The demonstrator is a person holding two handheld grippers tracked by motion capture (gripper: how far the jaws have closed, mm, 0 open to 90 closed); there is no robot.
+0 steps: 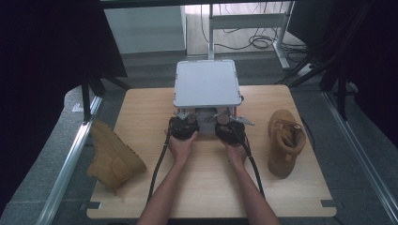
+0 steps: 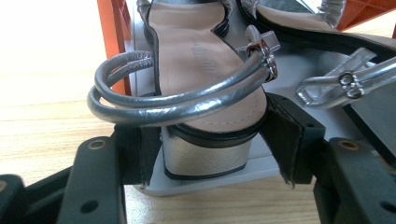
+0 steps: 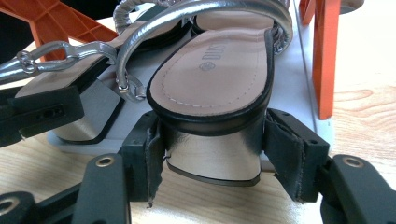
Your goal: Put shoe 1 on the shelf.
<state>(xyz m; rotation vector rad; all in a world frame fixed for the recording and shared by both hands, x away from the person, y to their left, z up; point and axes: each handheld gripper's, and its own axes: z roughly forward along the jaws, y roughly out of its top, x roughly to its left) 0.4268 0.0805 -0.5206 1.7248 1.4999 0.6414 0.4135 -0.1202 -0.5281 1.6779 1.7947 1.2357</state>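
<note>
Two silver block-heeled sandals lie side by side on the low grey shelf [image 2: 299,70] of a small rack. My left gripper [image 2: 212,147] is shut on the heel of the left sandal [image 2: 201,51], a pad against each side of the heel block, under the looped ankle strap. In the same way my right gripper [image 3: 215,151] is shut on the heel of the right sandal [image 3: 219,74]. In the high view both grippers [image 1: 184,125] [image 1: 228,125] point into the rack's front, side by side.
The rack has a grey top plate [image 1: 206,82] and orange legs [image 3: 327,56] [image 2: 112,42] close beside each sandal. A tan boot [image 1: 285,140] lies on the table [image 1: 206,192] at the right. Another tan boot [image 1: 112,157] lies at the table's left edge.
</note>
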